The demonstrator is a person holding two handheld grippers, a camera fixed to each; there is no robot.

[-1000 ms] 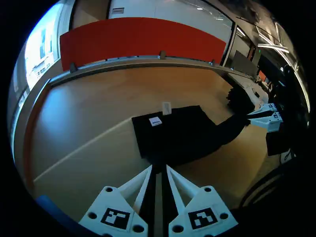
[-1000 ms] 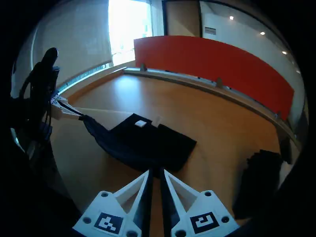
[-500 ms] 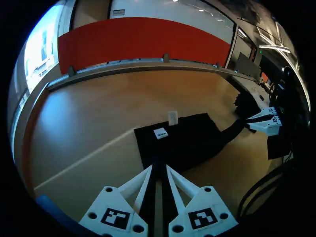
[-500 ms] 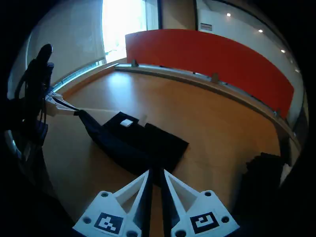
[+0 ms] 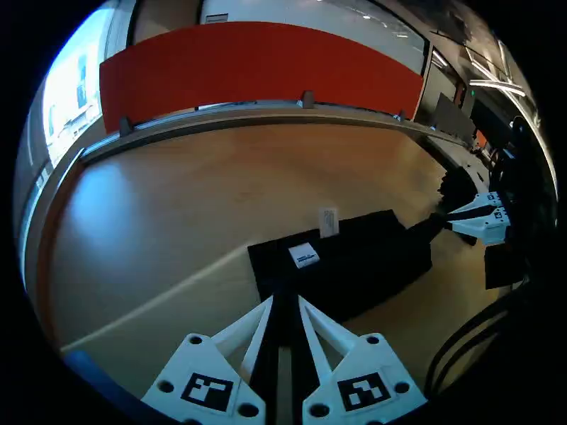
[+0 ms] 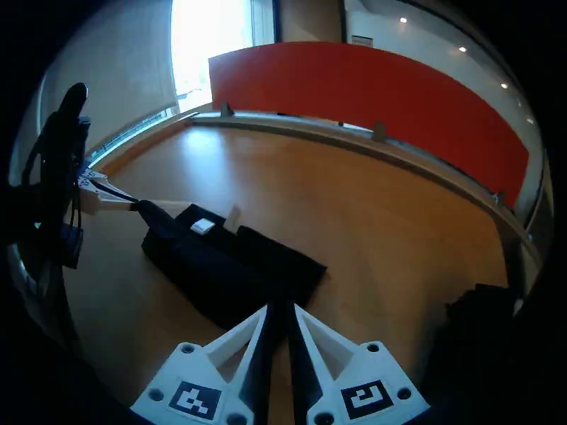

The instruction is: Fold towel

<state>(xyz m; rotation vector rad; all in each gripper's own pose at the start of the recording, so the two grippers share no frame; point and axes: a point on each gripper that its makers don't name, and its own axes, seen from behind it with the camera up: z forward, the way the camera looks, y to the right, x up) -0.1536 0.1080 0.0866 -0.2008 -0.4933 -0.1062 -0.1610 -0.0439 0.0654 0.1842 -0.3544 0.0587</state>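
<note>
A black towel point(image 5: 368, 265) lies folded on the wooden table point(image 5: 177, 191), with two white labels point(image 5: 303, 255) on its top layer. My left gripper point(image 5: 287, 303) is shut on the towel's near edge, dark cloth between its fingers. At the far right of the left gripper view, the right gripper point(image 5: 452, 217) pinches another corner just above the table. In the right gripper view the towel point(image 6: 227, 273) stretches left from my right gripper point(image 6: 280, 309), which is shut on it. The left gripper point(image 6: 135, 205) holds the far corner there, a dark sleeve behind it.
A red divider panel point(image 5: 255, 64) runs along the table's far edge point(image 5: 234, 117). A heap of dark cloth point(image 6: 482, 315) lies on the table to the right of the towel and appears as the dark cloth heap point(image 5: 459, 188) in the left gripper view. A bright window point(image 6: 209, 42) is at the back left.
Both grippers have moved forward and down with the towel's edge. The hanging stretch between them has come down over the flat part, so the towel now looks shorter and thicker.
</note>
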